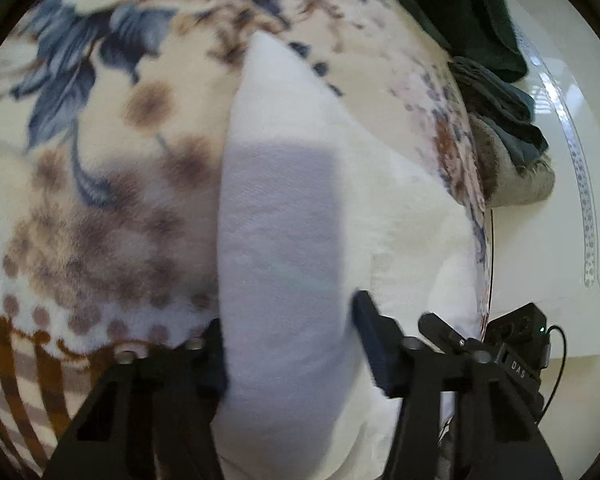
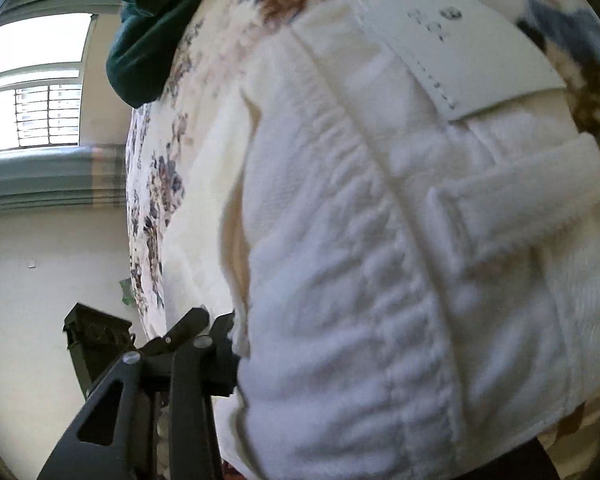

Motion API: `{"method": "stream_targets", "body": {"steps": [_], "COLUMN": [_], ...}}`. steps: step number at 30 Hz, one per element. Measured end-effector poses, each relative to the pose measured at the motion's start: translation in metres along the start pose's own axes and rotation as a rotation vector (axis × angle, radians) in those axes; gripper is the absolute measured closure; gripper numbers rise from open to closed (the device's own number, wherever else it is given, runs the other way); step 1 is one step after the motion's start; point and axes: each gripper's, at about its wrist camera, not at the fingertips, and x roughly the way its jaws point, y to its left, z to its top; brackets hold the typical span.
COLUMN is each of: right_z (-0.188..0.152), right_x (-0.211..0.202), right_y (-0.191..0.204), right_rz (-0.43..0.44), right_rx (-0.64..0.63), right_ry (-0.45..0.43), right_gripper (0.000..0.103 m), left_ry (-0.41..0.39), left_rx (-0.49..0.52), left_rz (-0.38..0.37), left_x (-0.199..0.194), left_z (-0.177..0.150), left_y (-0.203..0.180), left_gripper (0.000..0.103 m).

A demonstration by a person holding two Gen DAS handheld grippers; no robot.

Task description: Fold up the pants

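Note:
White pants [image 1: 284, 240] lie on a floral blanket [image 1: 100, 120]. In the left wrist view a leg end runs up between my two fingers; my left gripper [image 1: 288, 344] has a finger on each side of the fabric and looks closed on it. In the right wrist view the elastic waistband [image 2: 400, 240] with a white label [image 2: 460, 52] and a belt loop [image 2: 520, 200] fills the frame. My right gripper [image 2: 300, 352] shows only its left finger [image 2: 220, 356] against the waistband edge; the other finger is hidden behind the cloth.
Dark green [image 1: 480, 20] and grey clothes [image 1: 508, 128] are piled at the blanket's right edge. A white glossy floor [image 1: 560, 240] lies beyond it. In the right wrist view a window [image 2: 36, 84], a wall and a dark green bin [image 2: 96, 344] stand at left.

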Motion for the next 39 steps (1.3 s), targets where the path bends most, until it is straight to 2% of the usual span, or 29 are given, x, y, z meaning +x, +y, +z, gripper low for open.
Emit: {"method": "stream_targets", "body": {"steps": [3, 7, 13, 18, 21, 27, 31, 35, 39], "right_z": [-0.003, -0.004, 0.004, 0.020, 0.032, 0.060, 0.076, 0.096, 0.112], "right_x": [-0.013, -0.035, -0.061, -0.055, -0.036, 0.048, 0.112, 0.195, 0.277], "right_y": [0.012, 0.038, 0.092, 0.164, 0.208, 0.313, 0.376, 0.439, 0.485], "right_rz": [0.001, 0.008, 0.021, 0.052, 0.072, 0.096, 0.103, 0.106, 0.111], "right_rx": [-0.012, -0.046, -0.089, -0.132, -0.165, -0.234, -0.257, -0.286, -0.301], "right_ry": [-0.026, -0.052, -0.071, -0.086, -0.102, -0.121, -0.126, -0.124, -0.110], "right_gripper": [0.061, 0.062, 0.062, 0.062, 0.062, 0.063, 0.063, 0.063, 0.063], "left_ry": [-0.033, -0.063, -0.063, -0.103, -0.149, -0.241, -0.276, -0.300, -0.319], "left_rx": [0.004, -0.006, 0.005, 0.023, 0.023, 0.028, 0.002, -0.022, -0.032], "left_rz": [-0.022, -0.048, -0.075, -0.074, -0.077, -0.083, -0.091, -0.095, -0.075], "left_x": [-0.011, -0.031, -0.074, -0.122, -0.149, -0.197, -0.225, -0.244, -0.255], "left_z": [-0.003, 0.000, 0.017, 0.044, 0.074, 0.157, 0.223, 0.294, 0.360], "left_y": [-0.008, -0.022, -0.046, -0.055, -0.049, -0.004, 0.048, 0.108, 0.165], "left_gripper": [0.075, 0.078, 0.078, 0.078, 0.078, 0.078, 0.078, 0.078, 0.078]}}
